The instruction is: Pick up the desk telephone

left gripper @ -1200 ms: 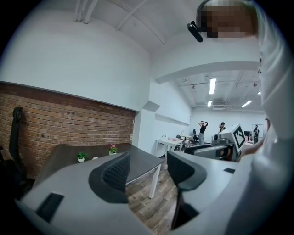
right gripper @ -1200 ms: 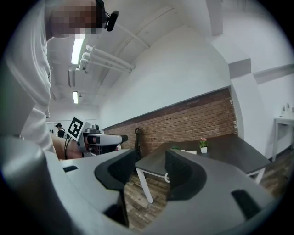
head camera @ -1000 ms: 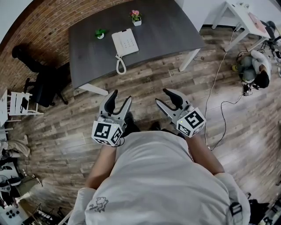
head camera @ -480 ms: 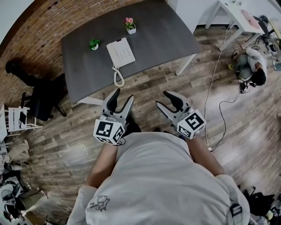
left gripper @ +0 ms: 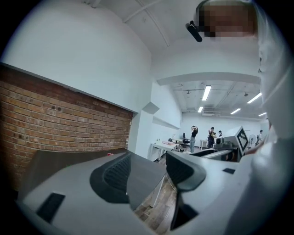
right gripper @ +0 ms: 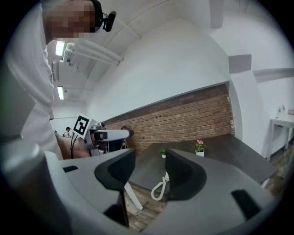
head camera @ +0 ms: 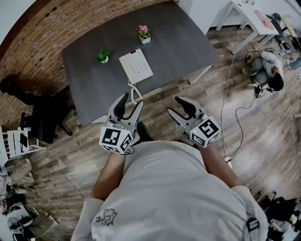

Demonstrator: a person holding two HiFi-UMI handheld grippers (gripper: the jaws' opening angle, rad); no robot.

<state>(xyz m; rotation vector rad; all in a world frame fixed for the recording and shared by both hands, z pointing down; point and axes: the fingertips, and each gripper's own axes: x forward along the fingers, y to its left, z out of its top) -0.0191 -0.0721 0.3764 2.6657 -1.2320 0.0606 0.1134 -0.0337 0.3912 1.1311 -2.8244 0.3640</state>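
Broad plank floor (head camera: 263,141) open to the right of the desk (head camera: 183,42), crossed only by a thin cable (head camera: 225,106). Brick wall (head camera: 37,33) close behind the desk's far-left side, a black chair (head camera: 44,117) at its left end. White table (head camera: 249,14) well apart at upper right, with a person (head camera: 268,70) sitting on the floor near it. Near edge of the desk slanting just ahead of the left gripper (head camera: 131,101) and the right gripper (head camera: 174,105), with bare grey top to the right of the phone (head camera: 136,66). Against a second ago: desk and phone closer to both grippers in the head view, the loop of the cord (head camera: 135,94) now just beyond the left gripper's tips, jaw spread much the same. Left gripper's jaws apart with nothing between them; right gripper likewise wide and empty, aimed at the desk's near edge. Phone white, flat and slab-shaped, keypad up, lying on the desk near that edge, beside a green plant (head camera: 104,56) at its left and in front of a pink-flowered pot (head camera: 144,33). Curly white cord hanging off the edge in a loop.
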